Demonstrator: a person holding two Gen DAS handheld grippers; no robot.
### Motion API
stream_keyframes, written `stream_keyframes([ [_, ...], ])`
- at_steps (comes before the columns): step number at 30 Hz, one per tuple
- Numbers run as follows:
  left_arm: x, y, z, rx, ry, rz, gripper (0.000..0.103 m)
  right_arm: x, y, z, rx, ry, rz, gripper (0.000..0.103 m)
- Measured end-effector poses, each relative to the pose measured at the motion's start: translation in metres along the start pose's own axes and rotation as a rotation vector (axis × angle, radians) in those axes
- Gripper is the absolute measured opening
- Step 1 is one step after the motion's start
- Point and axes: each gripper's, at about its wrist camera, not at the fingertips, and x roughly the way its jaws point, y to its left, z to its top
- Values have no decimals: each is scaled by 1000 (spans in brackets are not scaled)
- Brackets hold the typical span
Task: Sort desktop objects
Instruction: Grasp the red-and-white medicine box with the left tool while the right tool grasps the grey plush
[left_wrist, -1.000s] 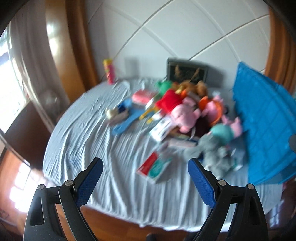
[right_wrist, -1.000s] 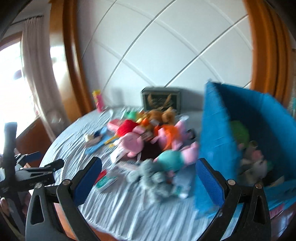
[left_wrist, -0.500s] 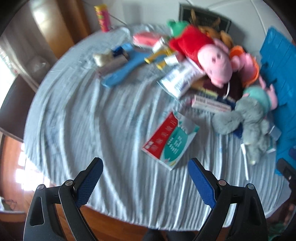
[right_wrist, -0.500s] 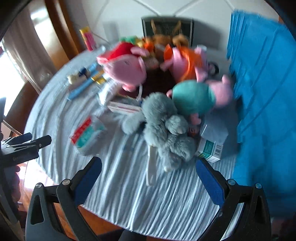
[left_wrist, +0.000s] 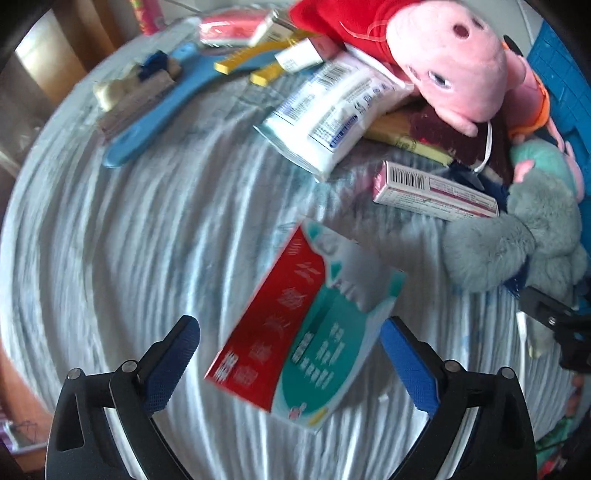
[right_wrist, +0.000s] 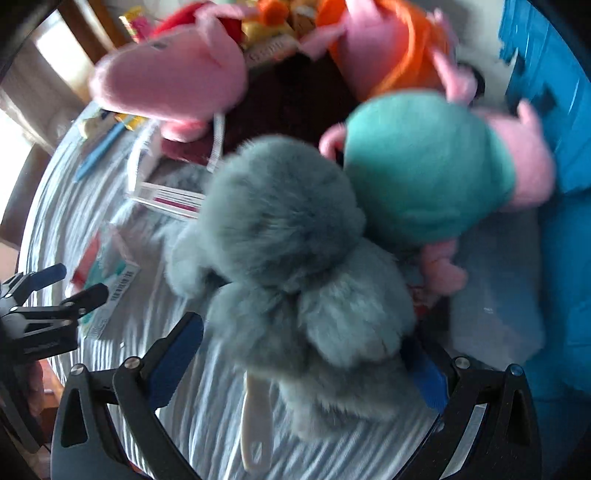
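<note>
Both claws are spread wide and neither has closed on anything. The left gripper (left_wrist: 290, 349) straddles a red-and-teal packet (left_wrist: 301, 332) lying flat on the striped cloth (left_wrist: 129, 240), one blue pad on each side of it and neither seen to touch, a stance that looks set for pinching the packet across its width. The right gripper (right_wrist: 306, 354) straddles a grey plush (right_wrist: 295, 277); its left pad stands clear of the fur, while its right pad is partly buried behind the toy, so contact there cannot be judged.

Beyond the packet lie a pink-edged box (left_wrist: 432, 194), a white pouch (left_wrist: 332, 110) and a blue paddle (left_wrist: 162, 107), with a pink pig plush (left_wrist: 450, 66) sprawled over the pile at the back. A white spoon-like handle (right_wrist: 255, 424) pokes out from under the grey plush. Just behind that plush sits a teal-and-pink plush (right_wrist: 436, 166), touching it, and at the far right rises the blue bin (right_wrist: 554, 110), probably where the soft toys belong.

Sorting seems barely begun: the heap is mixed, flat packs and toys together. Each claw appears to have chosen one kind of thing. The plush should squash easily; the thin packet may slide on the cloth rather than lift.
</note>
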Motion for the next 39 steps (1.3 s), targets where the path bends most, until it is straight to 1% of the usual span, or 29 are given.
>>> stream_keyframes([
  [2, 14, -2, -1, 26, 42, 12, 103, 8, -8, -1, 44, 11, -1, 103],
  [5, 24, -2, -3, 53, 4, -2, 103, 11, -7, -3, 35, 7, -54, 103],
  [7, 31, -4, -5, 67, -5, -6, 103, 14, -2, -2, 17, 11, -101, 103],
  [10, 43, -6, -9, 72, -12, -7, 103, 14, 1, -3, 27, 6, -141, 103],
  [15, 60, -10, -15, 80, -25, -9, 103, 9, -3, -4, 24, 12, -138, 103],
  [16, 64, -11, -16, 85, -28, -11, 103, 8, -5, -4, 23, 24, -137, 103],
  [18, 69, -13, -18, 90, -32, -12, 103, 1, -12, -7, 65, 55, -115, 103],
  [19, 72, -14, -19, 92, -34, -13, 103, -7, -14, -10, 81, 46, -98, 103],
  [22, 80, -16, -22, 95, -40, -15, 103, -57, -10, -21, 55, -84, -53, 103],
  [23, 83, -17, -22, 95, -39, -15, 103, -66, -10, -21, 46, -110, -47, 103],
  [25, 88, -19, -24, 93, -36, -15, 103, -79, -8, -16, 17, -157, -82, 102],
  [26, 91, -20, -24, 92, -36, -15, 103, -81, -8, -13, 2, -171, -94, 97],
  [28, 94, -22, -26, 93, -36, -14, 103, -76, -7, -8, -3, -161, -88, 46],
  [29, 96, -23, -27, 94, -37, -14, 103, -72, -9, -7, 0, -152, -83, 42],
  [32, 104, -26, -30, 97, -39, -14, 103, -62, -11, -10, 11, -125, -76, 42],
  [35, 109, -29, -32, 97, -38, -13, 103, -60, -13, -14, 18, -138, -66, 43],
  [36, 111, -31, -33, 97, -36, -13, 103, -56, -12, -15, 15, -137, -65, 47],
  [37, 111, -32, -33, 98, -36, -13, 103, -50, -10, -17, 14, -134, -65, 56],
  [38, 112, -32, -33, 100, -36, -14, 103, -43, -9, -15, 6, -125, -55, 64],
  [39, 112, -33, -34, 101, -35, -14, 103, -31, -2, -11, -2, -120, -43, 80],
])
